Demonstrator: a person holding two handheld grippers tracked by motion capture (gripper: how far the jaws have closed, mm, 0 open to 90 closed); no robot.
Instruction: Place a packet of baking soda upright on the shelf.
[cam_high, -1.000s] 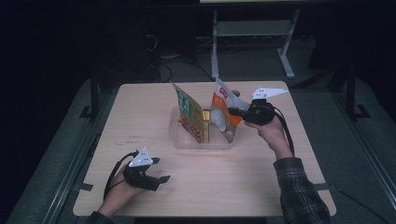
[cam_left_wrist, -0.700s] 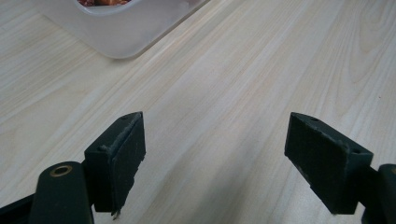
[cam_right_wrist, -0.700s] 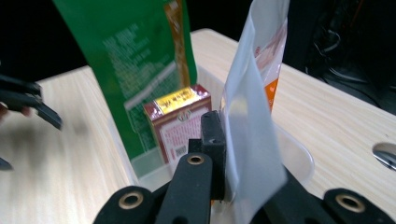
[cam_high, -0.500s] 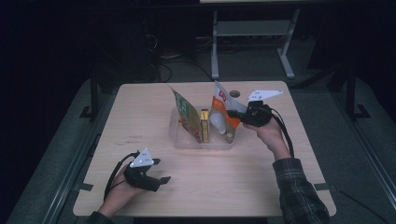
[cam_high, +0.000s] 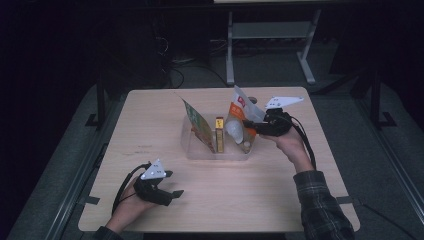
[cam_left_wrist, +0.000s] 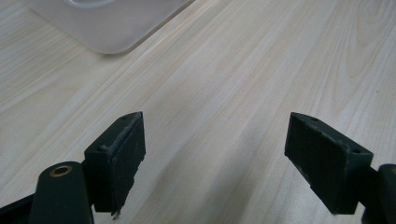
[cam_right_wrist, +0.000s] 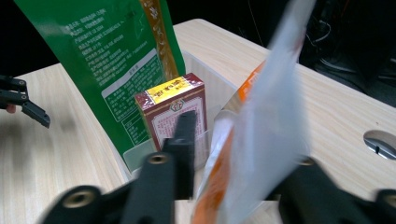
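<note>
The right gripper (cam_right_wrist: 233, 186) reaches into a clear plastic bin (cam_right_wrist: 212, 88) on the table (cam_right_wrist: 336, 112), and its jaws have just been opening. Between its two black fingers (cam_right_wrist: 184, 140) stands a white and orange pouch (cam_right_wrist: 266, 121), blurred; whether the fingers press on it cannot be told. Just behind the left finger stands a dark red box (cam_right_wrist: 173, 105) with a yellow label, upright. Beside it a tall green bag (cam_right_wrist: 121, 60) leans in the bin. The other gripper (cam_right_wrist: 21, 100) shows at the far left edge.
</note>
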